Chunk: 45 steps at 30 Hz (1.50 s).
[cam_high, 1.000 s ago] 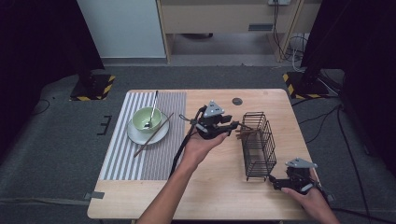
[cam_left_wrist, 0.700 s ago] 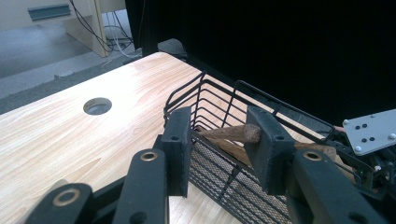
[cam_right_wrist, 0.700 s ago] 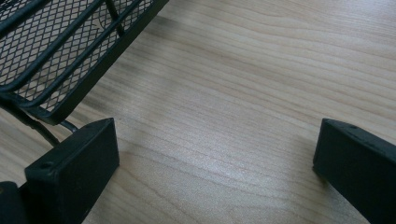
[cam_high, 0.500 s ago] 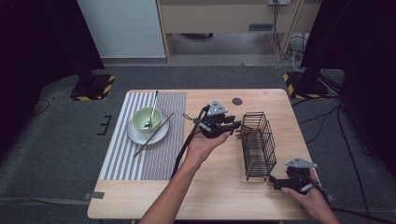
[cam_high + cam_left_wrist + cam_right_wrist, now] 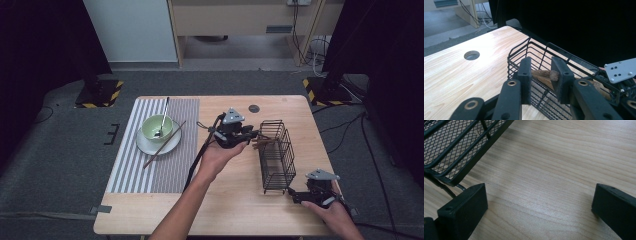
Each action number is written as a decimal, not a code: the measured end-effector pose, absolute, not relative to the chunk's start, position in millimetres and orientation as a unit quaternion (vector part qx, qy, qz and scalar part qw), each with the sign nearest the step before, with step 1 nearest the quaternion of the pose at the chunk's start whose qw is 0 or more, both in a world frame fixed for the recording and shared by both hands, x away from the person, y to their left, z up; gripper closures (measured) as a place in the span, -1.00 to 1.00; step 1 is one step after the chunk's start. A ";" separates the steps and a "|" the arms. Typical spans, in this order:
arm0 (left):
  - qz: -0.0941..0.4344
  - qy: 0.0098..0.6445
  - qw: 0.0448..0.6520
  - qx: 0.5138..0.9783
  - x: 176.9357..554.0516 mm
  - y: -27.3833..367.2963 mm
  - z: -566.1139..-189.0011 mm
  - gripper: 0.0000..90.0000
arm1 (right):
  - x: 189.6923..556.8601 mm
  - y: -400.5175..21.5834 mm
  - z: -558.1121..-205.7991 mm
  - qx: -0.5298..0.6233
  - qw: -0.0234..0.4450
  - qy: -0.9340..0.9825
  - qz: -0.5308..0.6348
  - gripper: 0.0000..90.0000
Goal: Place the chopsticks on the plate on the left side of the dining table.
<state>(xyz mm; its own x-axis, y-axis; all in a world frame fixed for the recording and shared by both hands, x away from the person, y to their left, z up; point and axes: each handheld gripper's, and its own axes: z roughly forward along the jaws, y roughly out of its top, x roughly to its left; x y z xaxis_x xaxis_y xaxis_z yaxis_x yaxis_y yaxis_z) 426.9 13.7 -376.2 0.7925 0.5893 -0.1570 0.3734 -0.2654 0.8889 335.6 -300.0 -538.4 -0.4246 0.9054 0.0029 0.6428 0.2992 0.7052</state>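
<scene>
My left gripper (image 5: 254, 136) is held level at the left rim of the black wire basket (image 5: 274, 155), which stands on the wooden table (image 5: 235, 200). Its jaws stand narrow (image 5: 541, 80) and have just been closing. Brown wooden handle ends (image 5: 546, 76) poke out of the basket between the pads, and a gap still shows beside them. The same wooden ends (image 5: 261, 144) stick out of the basket's left side in the high view. My right gripper (image 5: 295, 194) rests on the table at the basket's near corner, its jaws wide open (image 5: 539, 205) over bare wood.
A green bowl (image 5: 156, 127) with a spoon (image 5: 163, 116) sits on a white plate (image 5: 150, 146) on a striped mat (image 5: 135, 170) at the left. A brown chopstick (image 5: 165, 144) lies across the plate. A round hole (image 5: 254, 108) is in the tabletop behind the basket.
</scene>
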 end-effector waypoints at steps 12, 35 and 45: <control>0.104 0.296 0.523 0.793 424.6 13.1 -376.0 0.73 | 335.6 -300.0 -538.4 0.496 0.203 0.780 0.323 -0.99; 0.143 0.299 0.550 0.767 422.0 26.3 -366.1 0.85 | 335.6 -300.0 -538.4 0.496 0.203 0.780 0.323 -0.99; 0.143 0.290 0.563 0.760 417.7 33.8 -360.7 0.85 | 335.6 -300.0 -538.4 0.496 0.204 0.780 0.323 -0.99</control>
<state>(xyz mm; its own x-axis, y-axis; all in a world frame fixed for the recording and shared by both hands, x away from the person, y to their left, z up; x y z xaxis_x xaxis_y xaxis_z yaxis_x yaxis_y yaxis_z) 417.7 33.8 -360.7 0.7912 0.6017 -0.1099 0.2805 -0.1973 0.9394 335.6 -300.0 -538.4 -0.4244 0.9055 0.0029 0.6429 0.2991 0.7052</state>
